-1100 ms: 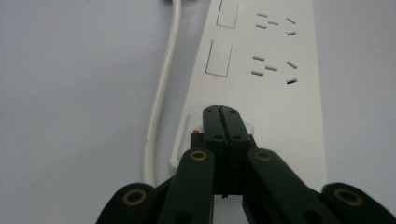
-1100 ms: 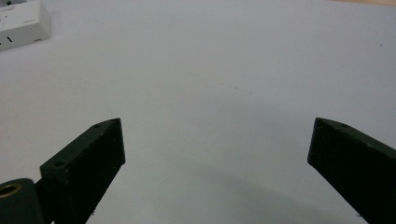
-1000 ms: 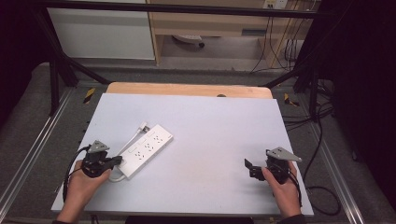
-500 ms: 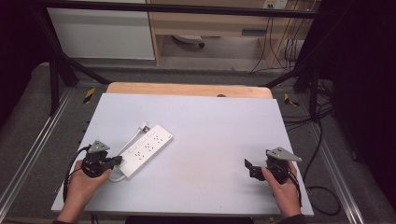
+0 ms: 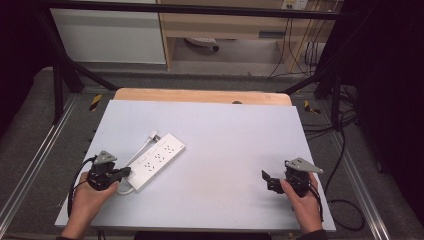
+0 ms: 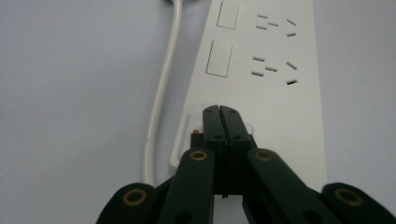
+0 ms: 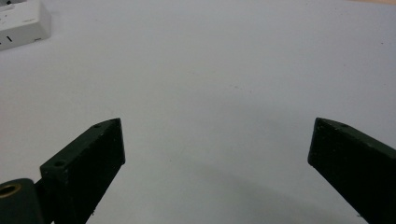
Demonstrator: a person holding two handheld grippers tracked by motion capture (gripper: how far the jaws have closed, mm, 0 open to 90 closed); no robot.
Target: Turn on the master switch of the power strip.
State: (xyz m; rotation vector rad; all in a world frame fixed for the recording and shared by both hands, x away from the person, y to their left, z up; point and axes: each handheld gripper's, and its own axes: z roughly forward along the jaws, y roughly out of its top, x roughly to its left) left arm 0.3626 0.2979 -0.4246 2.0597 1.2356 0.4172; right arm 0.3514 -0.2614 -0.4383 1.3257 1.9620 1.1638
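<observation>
The left gripper (image 6: 219,112), jaws clenched together, presses its tips on the red rocker switch (image 6: 196,132) of the white plastic power strip (image 6: 280,98); slipping sideways could shove it. The right gripper (image 7: 217,154) rests released, apart

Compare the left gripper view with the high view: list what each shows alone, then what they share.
Left gripper view alone: the power strip's socket slots, square buttons and a small red part beside the shut tongs' tips.

High view alone: the right tongs, open on bare table, both hands, and the floor cables.

Shared: the left tongs, the white power strip and its cord.
</observation>
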